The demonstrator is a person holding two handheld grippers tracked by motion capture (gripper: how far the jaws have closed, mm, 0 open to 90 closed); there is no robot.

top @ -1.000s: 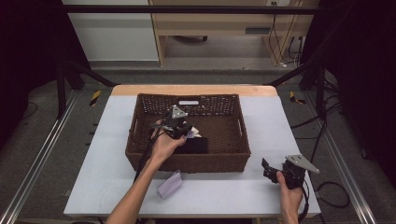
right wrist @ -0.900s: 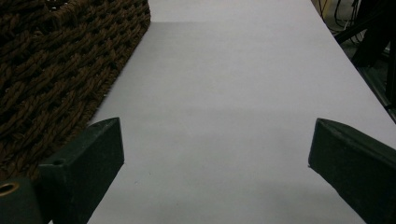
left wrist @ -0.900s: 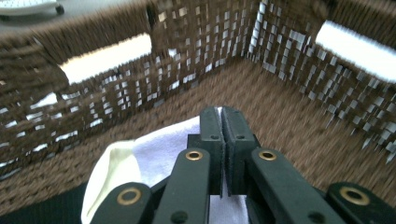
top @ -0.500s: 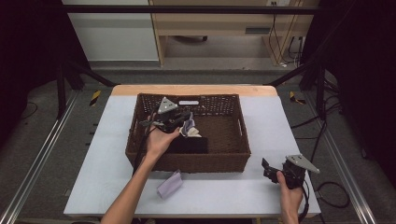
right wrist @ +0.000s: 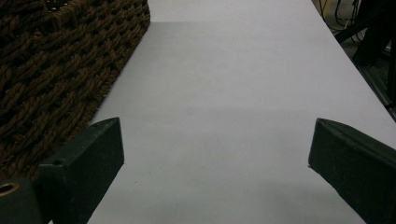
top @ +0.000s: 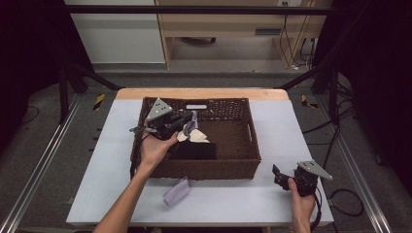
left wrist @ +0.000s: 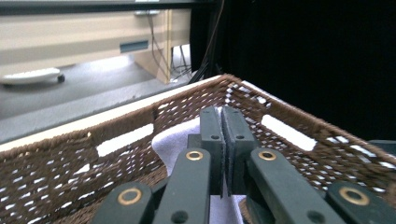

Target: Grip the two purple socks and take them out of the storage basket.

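In the left gripper view the pale cloth is mostly hidden behind the left tool, whose closed jaws cover the spot where they pinch it, and the picture's bottom edge cuts it off. In the high view the dark item in the basket is too dim to identify. In the right gripper view the basket runs off the left edge.

Wicker basket: coarse brown woven fibre, rough, matt. Inside it, soft pale cloth and a matt black folded fabric. Tabletop under basket: smooth matt white, light wood far edge. Left gripper jaws: matt dark plastic, brass-coloured rivets.
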